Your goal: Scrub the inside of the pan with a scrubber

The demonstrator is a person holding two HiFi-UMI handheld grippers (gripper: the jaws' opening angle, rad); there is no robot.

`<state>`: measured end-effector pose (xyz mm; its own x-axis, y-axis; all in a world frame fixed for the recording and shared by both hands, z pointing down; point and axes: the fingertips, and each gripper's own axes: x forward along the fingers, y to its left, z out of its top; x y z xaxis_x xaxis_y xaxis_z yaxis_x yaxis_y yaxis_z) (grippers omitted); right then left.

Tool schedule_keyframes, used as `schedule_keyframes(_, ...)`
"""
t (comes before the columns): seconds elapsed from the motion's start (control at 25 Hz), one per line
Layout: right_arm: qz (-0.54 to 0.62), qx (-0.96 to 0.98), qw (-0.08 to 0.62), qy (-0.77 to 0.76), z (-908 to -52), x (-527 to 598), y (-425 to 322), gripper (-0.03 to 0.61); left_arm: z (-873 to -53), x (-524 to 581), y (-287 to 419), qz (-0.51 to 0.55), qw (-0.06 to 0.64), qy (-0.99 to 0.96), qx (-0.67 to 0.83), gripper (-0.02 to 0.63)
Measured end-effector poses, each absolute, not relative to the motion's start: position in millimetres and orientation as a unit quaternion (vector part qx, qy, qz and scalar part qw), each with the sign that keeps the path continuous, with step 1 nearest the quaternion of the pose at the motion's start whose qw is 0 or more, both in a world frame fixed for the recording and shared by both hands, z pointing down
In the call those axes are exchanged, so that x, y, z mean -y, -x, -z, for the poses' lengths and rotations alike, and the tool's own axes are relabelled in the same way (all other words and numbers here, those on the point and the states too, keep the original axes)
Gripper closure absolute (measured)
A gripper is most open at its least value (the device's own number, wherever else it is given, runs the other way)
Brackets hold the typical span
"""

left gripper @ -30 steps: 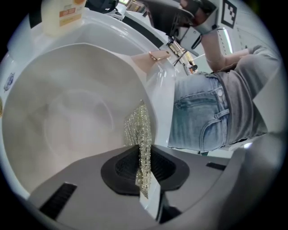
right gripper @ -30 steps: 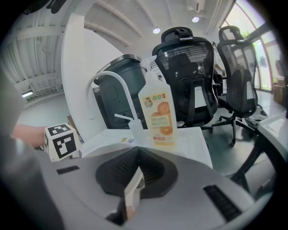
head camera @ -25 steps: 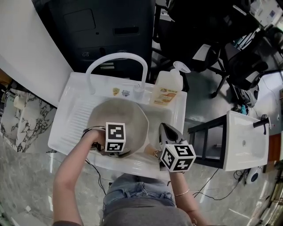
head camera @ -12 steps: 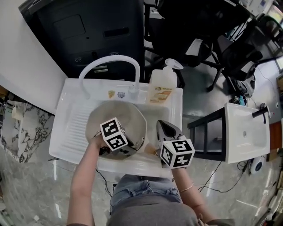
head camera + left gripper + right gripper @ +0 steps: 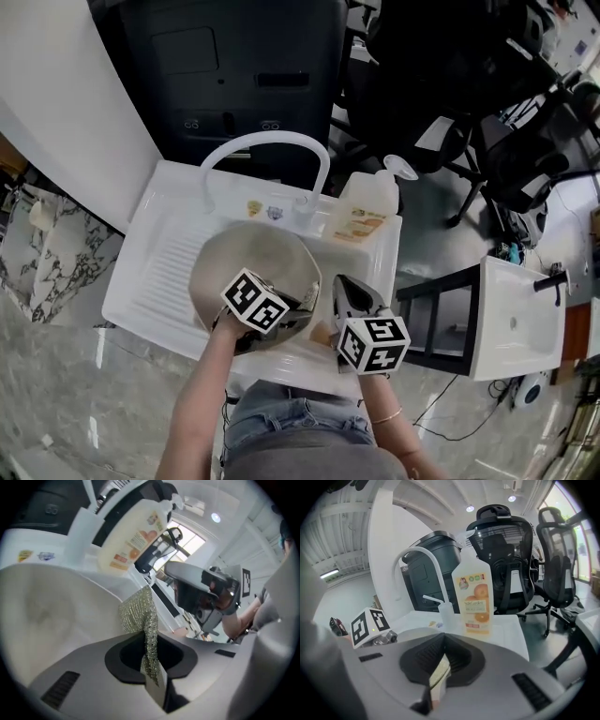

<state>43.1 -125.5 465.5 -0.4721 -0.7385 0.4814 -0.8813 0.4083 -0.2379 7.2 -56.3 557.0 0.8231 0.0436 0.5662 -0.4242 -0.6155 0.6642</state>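
While the scrubber point(image 5: 139, 613) is clamped between the closed jaws of the left hand-held gripper point(image 5: 151, 667), the pan point(image 5: 246, 261) is seen just ahead and left of them. A thin pale piece point(image 5: 440, 671) is pinched by the right hand-held gripper point(image 5: 437, 680).

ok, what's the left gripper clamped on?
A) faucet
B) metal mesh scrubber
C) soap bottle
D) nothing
B: the left gripper view shows the left gripper with its jaws shut on a silvery mesh scrubber, which sticks out over the pan.
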Motion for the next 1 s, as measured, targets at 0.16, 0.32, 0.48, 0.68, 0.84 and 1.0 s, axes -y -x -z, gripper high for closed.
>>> schedule_keyframes(0.16, -0.232, 0.826, 0.156, -0.490, -465.0, 130.4, -38.6, 0.568, -558.5, 79.2, -1.5, -0.194, 0.446, -0.848, 0.211, 0.551)
schedule_keyframes(0.32, -0.234, 0.823, 0.154, -0.494, -465.3, 134.6, -40.3, 0.568, -559.3, 102.6, 18.2, -0.140, 0.440, -0.834, 0.303, 0.551)
schedule_keyframes(0.48, -0.237, 0.819, 0.153, -0.500, -466.4, 136.0, -44.1, 0.568, -559.3, 122.3, 59.2, -0.113, 0.455, -0.797, 0.379, 0.551)
schedule_keyframes(0.68, -0.239, 0.814, 0.155, -0.506, -469.7, 139.5, -51.2, 0.568, -585.6, 114.6, 64.7, -0.197, 0.484, -0.781, 0.341, 0.551)
schedule_keyframes(0.84, -0.245, 0.811, 0.154, -0.508, -472.0, 142.4, -53.9, 0.568, -604.6, 119.9, 60.6, -0.227, 0.507, -0.764, 0.328, 0.552)
schedule_keyframes(1.0, -0.249, 0.809, 0.155, -0.509, -476.9, 147.2, -55.0, 0.568, -622.9, 129.5, 79.4, -0.257, 0.508, -0.740, 0.359, 0.554)
